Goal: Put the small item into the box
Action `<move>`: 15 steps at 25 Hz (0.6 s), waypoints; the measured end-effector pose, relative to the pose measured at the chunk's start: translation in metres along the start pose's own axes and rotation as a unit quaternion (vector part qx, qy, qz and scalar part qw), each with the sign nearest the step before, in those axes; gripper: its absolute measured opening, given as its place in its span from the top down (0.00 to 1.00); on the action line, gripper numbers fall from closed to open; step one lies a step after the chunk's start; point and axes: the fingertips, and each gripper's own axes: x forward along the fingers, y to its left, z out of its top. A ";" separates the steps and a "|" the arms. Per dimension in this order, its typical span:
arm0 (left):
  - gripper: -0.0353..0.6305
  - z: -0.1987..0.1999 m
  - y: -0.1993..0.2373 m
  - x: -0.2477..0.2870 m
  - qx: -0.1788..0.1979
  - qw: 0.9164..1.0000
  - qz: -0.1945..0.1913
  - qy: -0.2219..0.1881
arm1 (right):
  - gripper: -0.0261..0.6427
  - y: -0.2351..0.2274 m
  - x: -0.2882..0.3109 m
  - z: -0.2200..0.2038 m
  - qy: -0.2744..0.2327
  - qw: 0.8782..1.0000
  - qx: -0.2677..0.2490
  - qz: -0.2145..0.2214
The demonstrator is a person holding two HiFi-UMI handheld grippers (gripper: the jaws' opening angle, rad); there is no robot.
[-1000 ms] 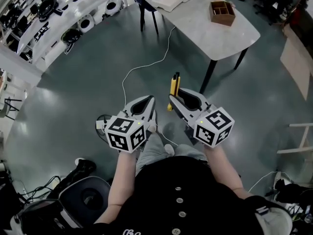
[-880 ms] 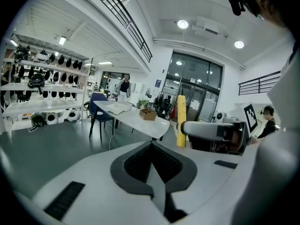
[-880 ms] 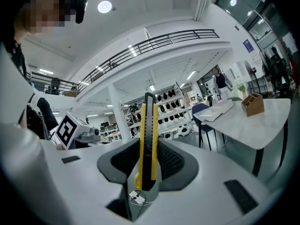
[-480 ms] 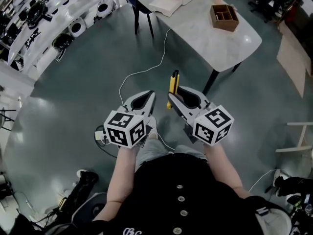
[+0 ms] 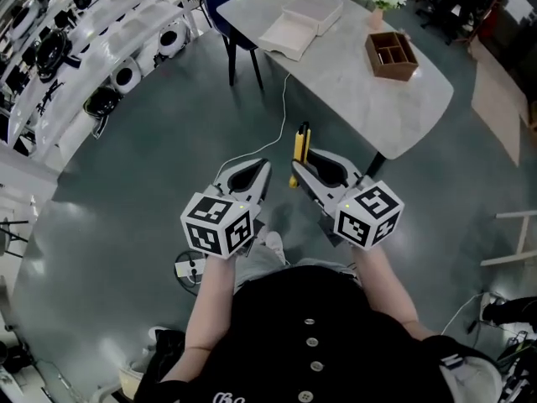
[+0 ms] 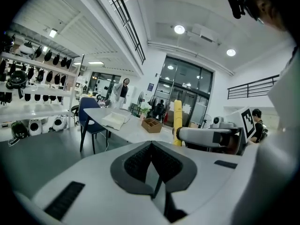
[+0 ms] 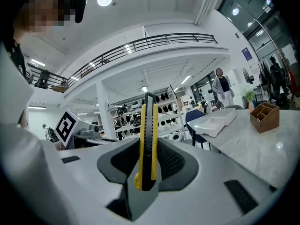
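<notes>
Grey floor, pale table; right gripper jaws clamp knife, left gripper jaws closed.

Bright, even light falls from round ceiling lamps. The floor has a soft sheen; the counter glints. Both gripper views bulge, black-cornered; close foreground seems slightly soft.
</notes>
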 end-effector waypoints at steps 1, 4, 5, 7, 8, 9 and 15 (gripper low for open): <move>0.92 0.006 0.011 0.003 0.003 1.000 -0.003 -0.001 | 0.78 -0.002 0.012 0.004 -0.004 1.000 0.000 -0.003; 0.92 0.017 0.042 0.010 0.004 1.000 -0.010 0.000 | 0.78 -0.006 0.042 0.011 -0.010 1.000 0.000 -0.012; 0.92 0.020 0.050 0.012 0.003 1.000 -0.012 0.000 | 0.78 -0.007 0.050 0.012 -0.009 1.000 -0.002 -0.015; 0.92 0.023 0.062 0.018 -0.002 1.000 -0.018 0.001 | 0.78 -0.009 0.061 0.013 -0.005 1.000 -0.002 -0.021; 0.92 0.022 0.067 0.021 -0.005 1.000 -0.021 0.002 | 0.78 -0.011 0.065 0.011 -0.003 1.000 0.000 -0.025; 0.92 0.021 0.072 0.023 -0.008 1.000 -0.023 0.005 | 0.78 -0.014 0.069 0.010 -0.002 1.000 0.003 -0.030; 0.92 0.008 0.086 0.033 -0.020 0.999 -0.026 0.020 | 0.78 -0.031 0.081 0.000 0.012 0.999 0.015 -0.043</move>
